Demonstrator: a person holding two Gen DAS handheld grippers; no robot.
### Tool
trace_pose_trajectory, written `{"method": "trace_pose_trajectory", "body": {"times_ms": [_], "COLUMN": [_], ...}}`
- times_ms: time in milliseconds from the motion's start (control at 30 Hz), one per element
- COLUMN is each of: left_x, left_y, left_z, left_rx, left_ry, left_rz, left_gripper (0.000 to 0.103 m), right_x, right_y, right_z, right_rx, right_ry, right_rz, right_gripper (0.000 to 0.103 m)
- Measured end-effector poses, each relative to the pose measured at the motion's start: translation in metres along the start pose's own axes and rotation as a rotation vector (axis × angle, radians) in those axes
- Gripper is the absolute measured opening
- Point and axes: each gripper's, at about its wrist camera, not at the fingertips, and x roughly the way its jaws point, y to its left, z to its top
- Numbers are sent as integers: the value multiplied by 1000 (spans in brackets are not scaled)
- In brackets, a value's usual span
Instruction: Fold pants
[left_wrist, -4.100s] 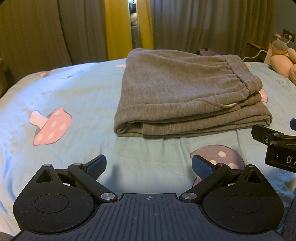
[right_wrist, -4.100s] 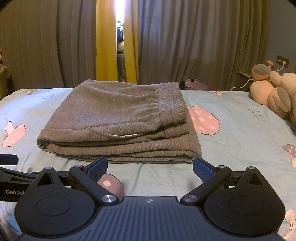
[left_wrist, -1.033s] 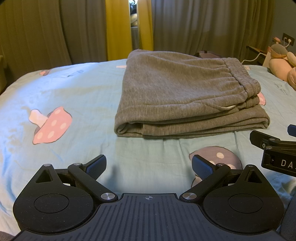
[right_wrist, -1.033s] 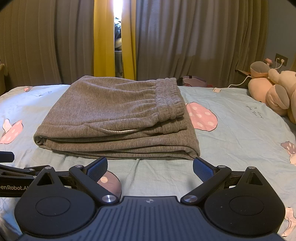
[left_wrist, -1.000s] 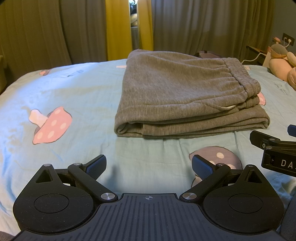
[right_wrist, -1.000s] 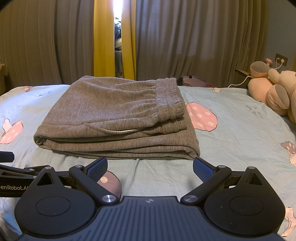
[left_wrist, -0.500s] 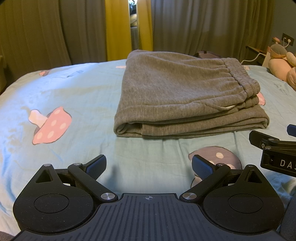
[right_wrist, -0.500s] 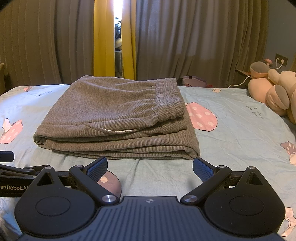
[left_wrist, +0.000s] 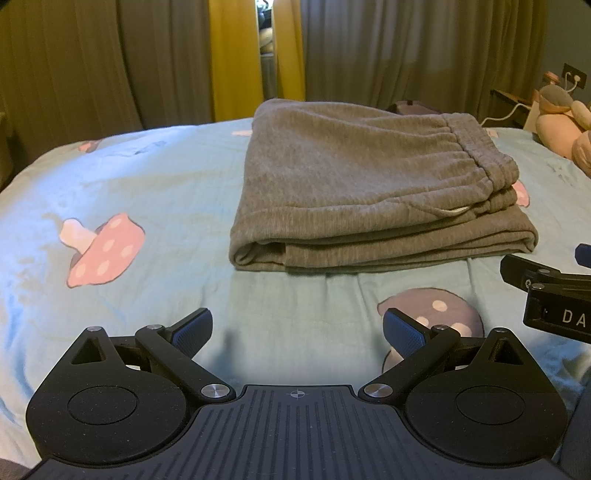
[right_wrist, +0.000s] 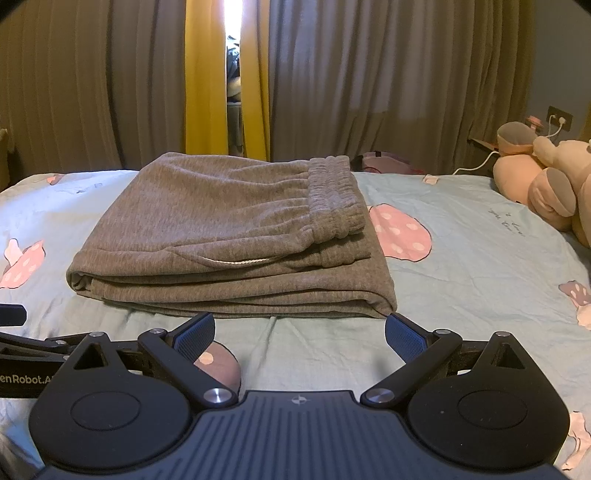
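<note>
We see the grey pants (left_wrist: 369, 184) lying folded in a neat stack on the mushroom-print bedsheet (left_wrist: 147, 184) (elastic waistband on top, toward the right). Our left gripper (left_wrist: 297, 330) and right gripper (right_wrist: 300, 332) both hover just short of the near edge, jaws spread wide, holding nothing. A plush toy (right_wrist: 546, 184) rests far right.

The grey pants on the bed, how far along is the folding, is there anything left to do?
Done: the grey pants lie in a compact stack of layers on the bedsheet, waistband on top. In hand: nothing; the left gripper and right gripper are both open, short of the stack and apart from it. Left: seemingly nothing, perhaps squaring the slightly uneven front edges.
</note>
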Motion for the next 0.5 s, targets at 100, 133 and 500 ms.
{"method": "trace_pose_trajectory", "body": {"times_ms": [100,133,500], "left_x": [-2,-3,-7], "left_y": [1,1,0], "left_z": [-1,-1,-3], "left_rx": [-8,-6,7], "left_ry": [-1,-3,-10], "left_rz": [-7,-4,4], "left_gripper": [102,102,102], "right_x": [-2,-2,-8], "right_y": [0,0,-1], "right_z": [0,0,0], "right_rx": [3,3,8], "right_ry": [-1,-2,-18], "right_rz": [0,0,-4], "right_gripper": [99,99,99]}}
